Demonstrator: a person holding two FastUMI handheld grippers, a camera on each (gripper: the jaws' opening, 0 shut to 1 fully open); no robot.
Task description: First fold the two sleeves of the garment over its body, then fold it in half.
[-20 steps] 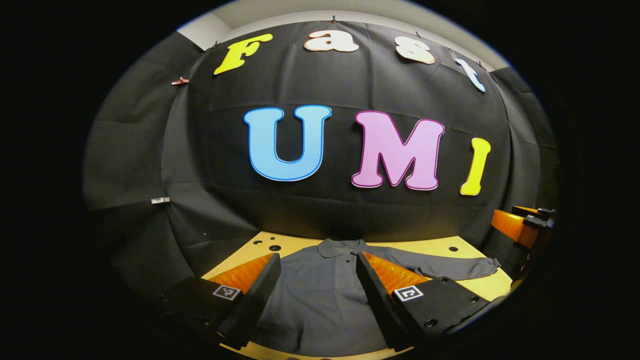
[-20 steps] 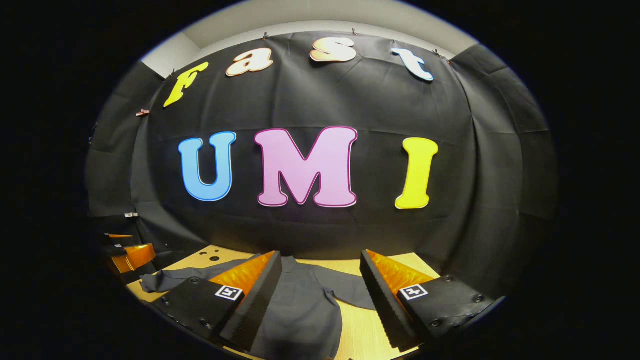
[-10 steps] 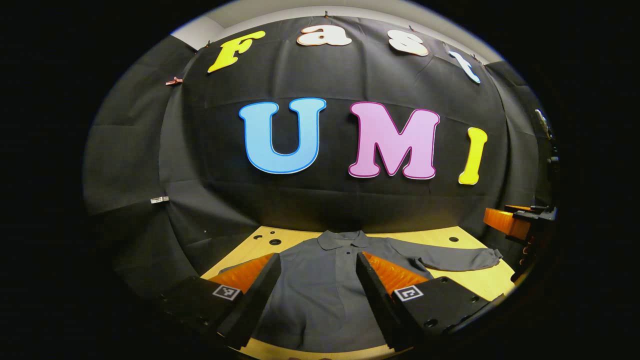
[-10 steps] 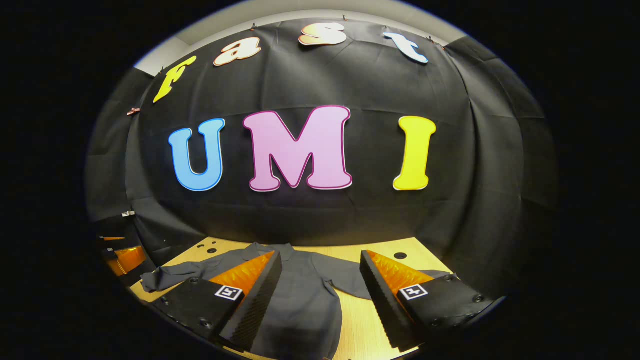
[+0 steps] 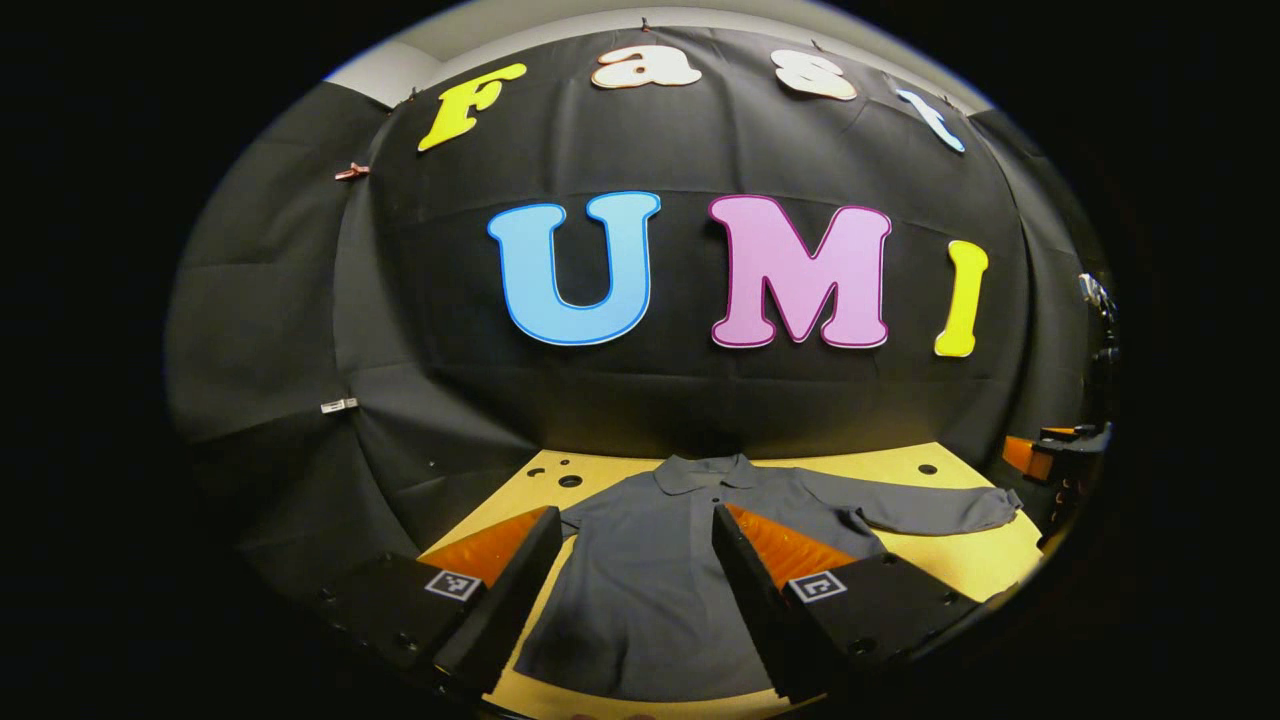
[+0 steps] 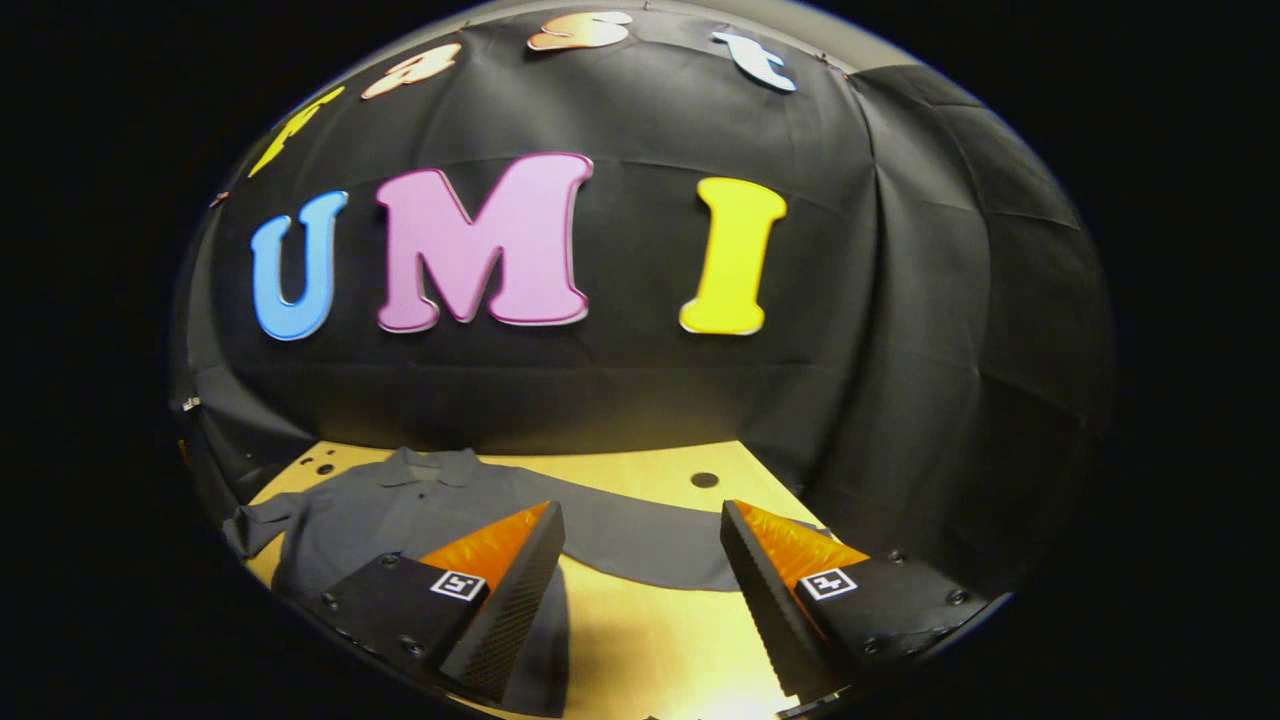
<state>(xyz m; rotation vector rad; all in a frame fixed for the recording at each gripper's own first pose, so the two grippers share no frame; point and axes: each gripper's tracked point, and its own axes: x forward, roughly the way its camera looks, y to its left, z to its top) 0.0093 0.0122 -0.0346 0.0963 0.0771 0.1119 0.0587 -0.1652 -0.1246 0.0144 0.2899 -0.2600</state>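
Swung rightward, right tongs (image 6: 640, 590) hover agape over garment (image 6: 400, 515).

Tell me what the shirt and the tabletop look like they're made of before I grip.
Shirt: soft grey matte fabric, probably a knit polo; it lies limp with a collar, a button placket and small wrinkles in the sleeve. Tabletop: pale wood or plywood by its look, smooth with a faint sheen and drilled holes.

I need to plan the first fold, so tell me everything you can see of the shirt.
The shirt is dark grey, soft cloth, with a collar and short button placket. It lies flat, front up, on the wooden table, collar toward the wall. Both long sleeves are spread sideways, unfolded. Nothing grips it; both grippers hover above, open.
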